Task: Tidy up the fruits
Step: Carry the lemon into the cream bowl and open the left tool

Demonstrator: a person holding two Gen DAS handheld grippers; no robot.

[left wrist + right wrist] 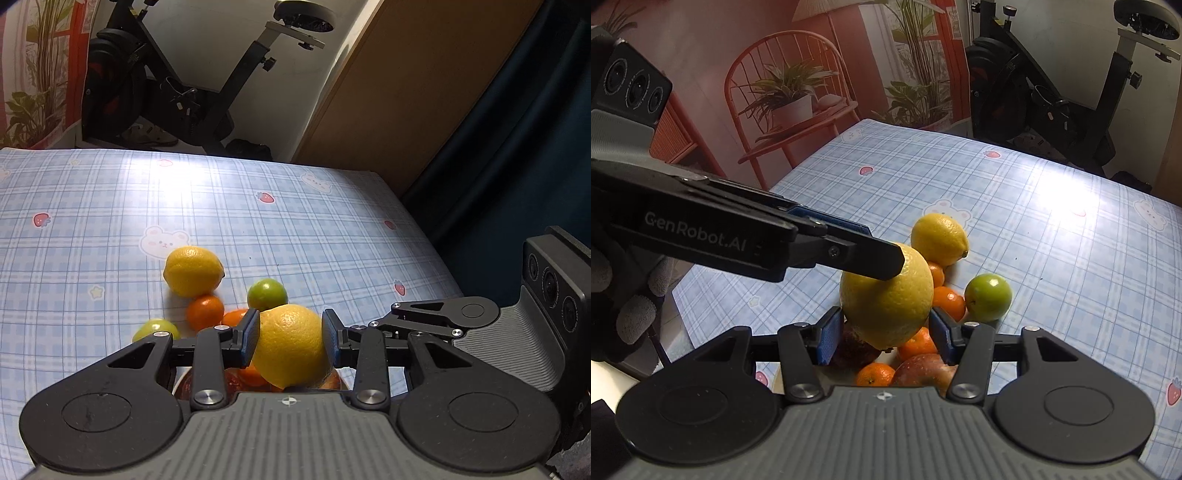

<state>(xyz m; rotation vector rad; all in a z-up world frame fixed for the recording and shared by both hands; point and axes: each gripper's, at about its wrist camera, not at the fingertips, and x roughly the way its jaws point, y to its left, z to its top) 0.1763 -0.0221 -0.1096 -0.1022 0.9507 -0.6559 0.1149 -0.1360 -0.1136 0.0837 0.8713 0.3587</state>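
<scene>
My left gripper is shut on a large yellow lemon, one blue pad on each side of it. In the right wrist view that gripper comes in from the left, one finger lying across the held lemon. My right gripper is open, its pads just short of the lemon's sides, and its body shows at the right of the left wrist view. Under both is a plate with mandarins and an apple. On the cloth lie a second lemon, a green fruit and a mandarin.
The table wears a blue checked cloth; its far edge and right edge are near. Another green fruit lies at the left. An exercise bike stands beyond the table. A gloved hand holds the left gripper.
</scene>
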